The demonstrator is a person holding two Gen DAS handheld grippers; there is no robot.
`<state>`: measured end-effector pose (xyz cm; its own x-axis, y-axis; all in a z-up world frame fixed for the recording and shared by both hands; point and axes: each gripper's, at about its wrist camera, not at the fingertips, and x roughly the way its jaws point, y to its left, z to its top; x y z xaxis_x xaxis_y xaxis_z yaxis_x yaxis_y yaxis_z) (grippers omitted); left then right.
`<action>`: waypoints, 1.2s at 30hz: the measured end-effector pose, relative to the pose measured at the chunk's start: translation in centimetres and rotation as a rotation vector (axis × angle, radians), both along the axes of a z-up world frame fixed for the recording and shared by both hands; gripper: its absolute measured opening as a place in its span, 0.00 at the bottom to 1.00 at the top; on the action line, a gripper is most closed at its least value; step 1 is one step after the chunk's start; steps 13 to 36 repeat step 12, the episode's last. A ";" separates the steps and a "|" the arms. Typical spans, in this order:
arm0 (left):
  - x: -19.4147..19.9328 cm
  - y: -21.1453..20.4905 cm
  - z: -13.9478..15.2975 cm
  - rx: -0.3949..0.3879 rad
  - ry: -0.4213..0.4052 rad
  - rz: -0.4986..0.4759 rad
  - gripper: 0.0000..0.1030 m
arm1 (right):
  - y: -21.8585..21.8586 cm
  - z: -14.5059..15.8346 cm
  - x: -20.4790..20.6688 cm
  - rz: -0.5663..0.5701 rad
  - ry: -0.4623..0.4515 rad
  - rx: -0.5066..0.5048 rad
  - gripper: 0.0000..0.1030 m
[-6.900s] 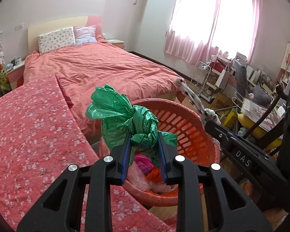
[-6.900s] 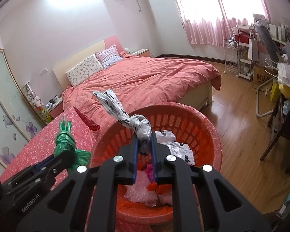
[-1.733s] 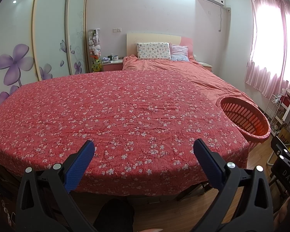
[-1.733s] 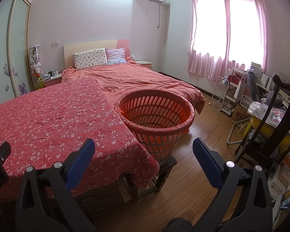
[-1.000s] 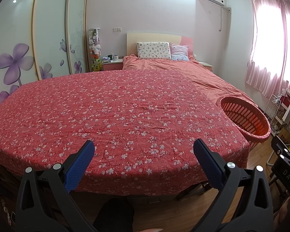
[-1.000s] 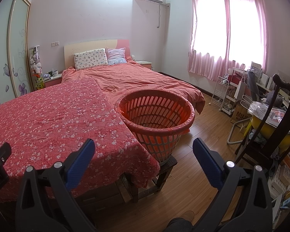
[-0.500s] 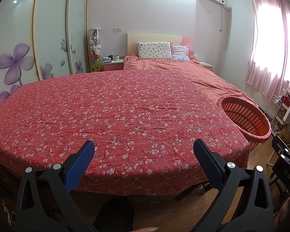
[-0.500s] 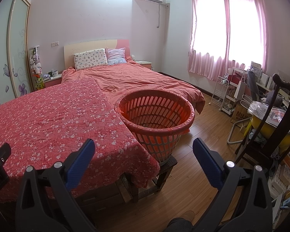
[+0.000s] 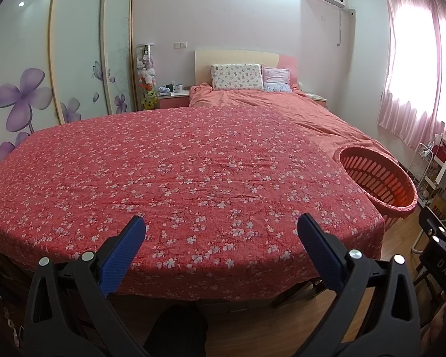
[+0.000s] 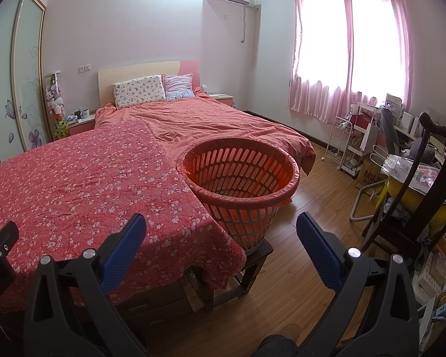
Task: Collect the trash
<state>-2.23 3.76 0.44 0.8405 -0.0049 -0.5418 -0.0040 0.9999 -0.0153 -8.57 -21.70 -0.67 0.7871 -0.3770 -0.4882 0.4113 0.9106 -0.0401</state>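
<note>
Now the left tool (image 9: 221,235) and the right tool (image 10: 221,232) are both spread wide, holding nothing; the orange basket (image 10: 238,178) stands at 12 o'clock of the right tool, touching the floral tabletop (image 10: 74,184) edge.

Orange slotted basket (image 10: 238,175), red white-flowered tablecloth (image 9: 178,172), pink curtains (image 10: 321,59), blue-padded black tools.

Left gripper (image 9: 221,232): jaws spread wide, blue pads (image 9: 122,251) facing each other with nothing between them. Right gripper (image 10: 221,232): same configuration, jaws fully apart, nothing held. Both units are level and point forward, side by side. A dark trouser leg (image 9: 178,330) shows below the left gripper.
</note>
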 end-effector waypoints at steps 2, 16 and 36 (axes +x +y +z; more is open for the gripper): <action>-0.1 0.0 0.0 0.002 -0.003 -0.001 0.98 | 0.0 0.0 0.0 0.000 0.000 0.000 0.96; -0.1 0.2 0.1 0.006 -0.007 0.000 0.98 | -0.1 0.1 0.0 0.000 -0.001 0.001 0.96; -0.1 0.2 0.1 0.006 -0.007 0.000 0.98 | -0.1 0.1 0.0 0.000 -0.001 0.001 0.96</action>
